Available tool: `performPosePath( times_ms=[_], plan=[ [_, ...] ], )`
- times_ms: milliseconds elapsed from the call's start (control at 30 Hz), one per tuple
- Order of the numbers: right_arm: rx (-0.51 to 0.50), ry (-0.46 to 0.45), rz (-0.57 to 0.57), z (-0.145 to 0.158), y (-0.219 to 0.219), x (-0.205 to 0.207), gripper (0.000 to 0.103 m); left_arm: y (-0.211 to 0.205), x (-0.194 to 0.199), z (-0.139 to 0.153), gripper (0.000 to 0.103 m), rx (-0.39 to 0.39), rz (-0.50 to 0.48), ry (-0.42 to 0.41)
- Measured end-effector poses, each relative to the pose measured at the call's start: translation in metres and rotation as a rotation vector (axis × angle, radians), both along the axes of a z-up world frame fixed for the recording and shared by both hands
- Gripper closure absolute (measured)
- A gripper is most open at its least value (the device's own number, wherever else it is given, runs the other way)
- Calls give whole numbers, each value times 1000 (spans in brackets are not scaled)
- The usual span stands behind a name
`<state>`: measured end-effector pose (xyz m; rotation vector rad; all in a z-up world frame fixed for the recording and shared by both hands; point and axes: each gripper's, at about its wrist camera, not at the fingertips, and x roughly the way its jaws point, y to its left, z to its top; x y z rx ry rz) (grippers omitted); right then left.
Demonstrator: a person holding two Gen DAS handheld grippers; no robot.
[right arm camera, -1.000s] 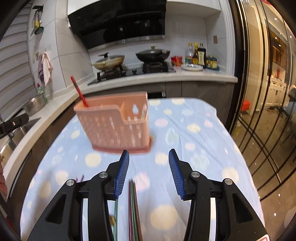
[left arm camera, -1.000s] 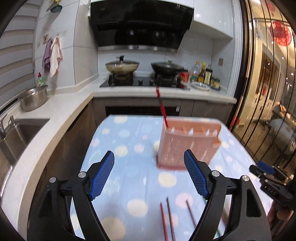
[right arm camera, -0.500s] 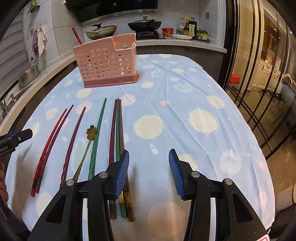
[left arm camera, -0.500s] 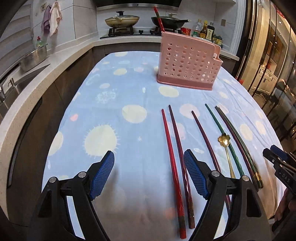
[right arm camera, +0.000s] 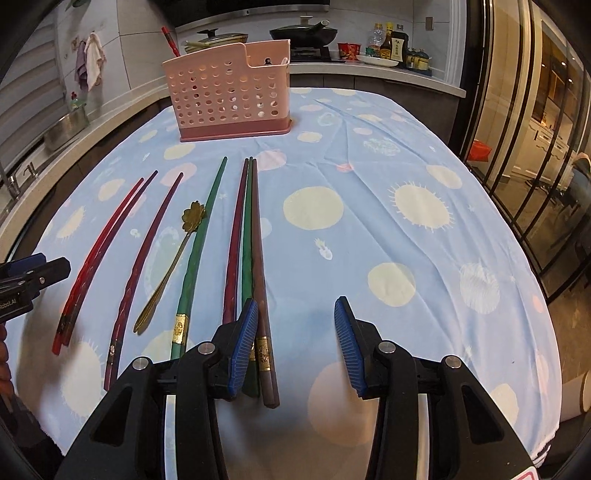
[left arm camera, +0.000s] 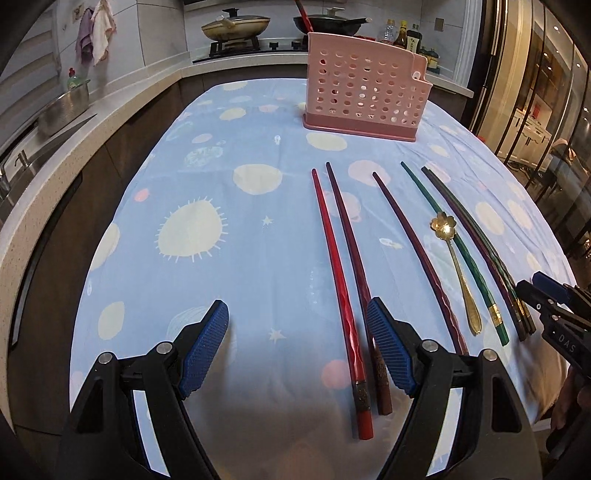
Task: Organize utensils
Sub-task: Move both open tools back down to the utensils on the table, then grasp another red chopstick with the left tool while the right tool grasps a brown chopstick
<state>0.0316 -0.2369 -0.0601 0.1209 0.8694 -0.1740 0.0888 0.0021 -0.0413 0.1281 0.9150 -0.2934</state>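
A pink perforated utensil holder stands at the table's far end with a red chopstick upright in it. Loose chopsticks lie lengthwise on the cloth: a red pair, a maroon one, a green one, and a purple, green and brown bundle. A gold flower spoon lies among them. My left gripper hangs open over the red pair's near ends. My right gripper is closing, its left finger over the bundle's near ends and its pads pressing on nothing.
The table wears a blue cloth with pale dots. Its near edge runs just below both grippers. A counter with a sink and a steel pot runs along the left. A stove with pans is behind, and glass doors are at right.
Both grippers have come down and tilted toward the table, from facing the holder to hanging over the chopsticks' near ends. The right jaws have narrowed slightly.
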Motion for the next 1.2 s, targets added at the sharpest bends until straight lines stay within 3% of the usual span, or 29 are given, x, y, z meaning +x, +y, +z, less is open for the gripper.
performPosePath(
  times_ms=[300,600,967,1200],
  plan=[
    [-22,23,0,-6,0,-5,70,4,-9,-10,32,11,-4,38],
    [-31,22,34,-6,9,-5,90,4,-25,-17,36,13,-29,60],
    [-24,22,40,-6,11,-8,94,11,-43,-15,62,22,-46,55],
    [5,17,39,-5,10,-12,96,13,-45,-14,91,7,-54,59]
  ],
)
